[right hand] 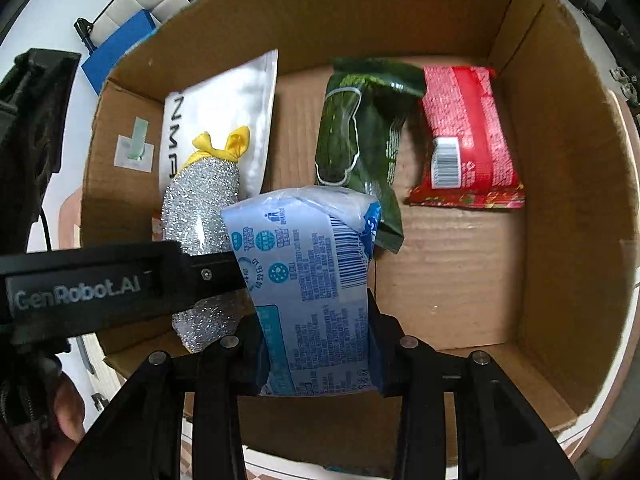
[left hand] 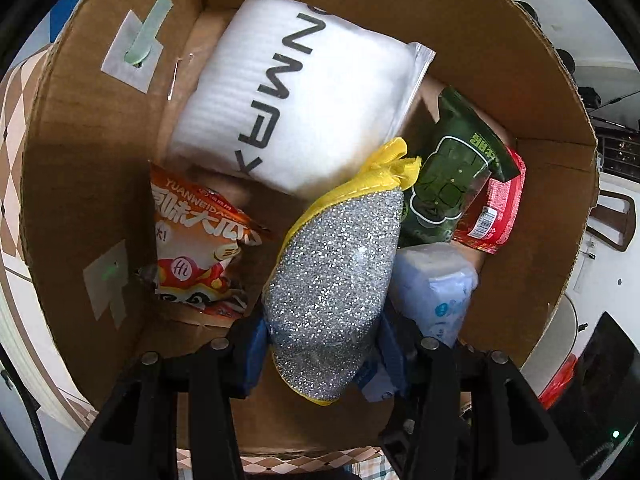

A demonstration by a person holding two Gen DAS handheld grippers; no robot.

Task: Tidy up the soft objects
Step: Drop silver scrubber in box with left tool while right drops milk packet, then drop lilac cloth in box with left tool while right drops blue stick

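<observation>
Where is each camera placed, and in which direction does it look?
Left wrist: on the left tool, looking down into the brown cardboard box; its fingers clamp the glittery silver scrubbing pad with yellow trim.
Right wrist: on the right tool, facing the same box; its fingers clamp the pale blue plastic tissue pack.
Shared: both packs, and the white pouch.

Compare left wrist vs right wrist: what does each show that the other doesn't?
Left wrist only: orange snack bag by the box wall, plus the left tongs shut on the silver scrubber.
Right wrist only: bare cardboard floor, plus the right tongs shut on the blue tissue pack.
Both: cardboard box, white pouch, green packet, red packet, scrubber, tissue pack.
</observation>
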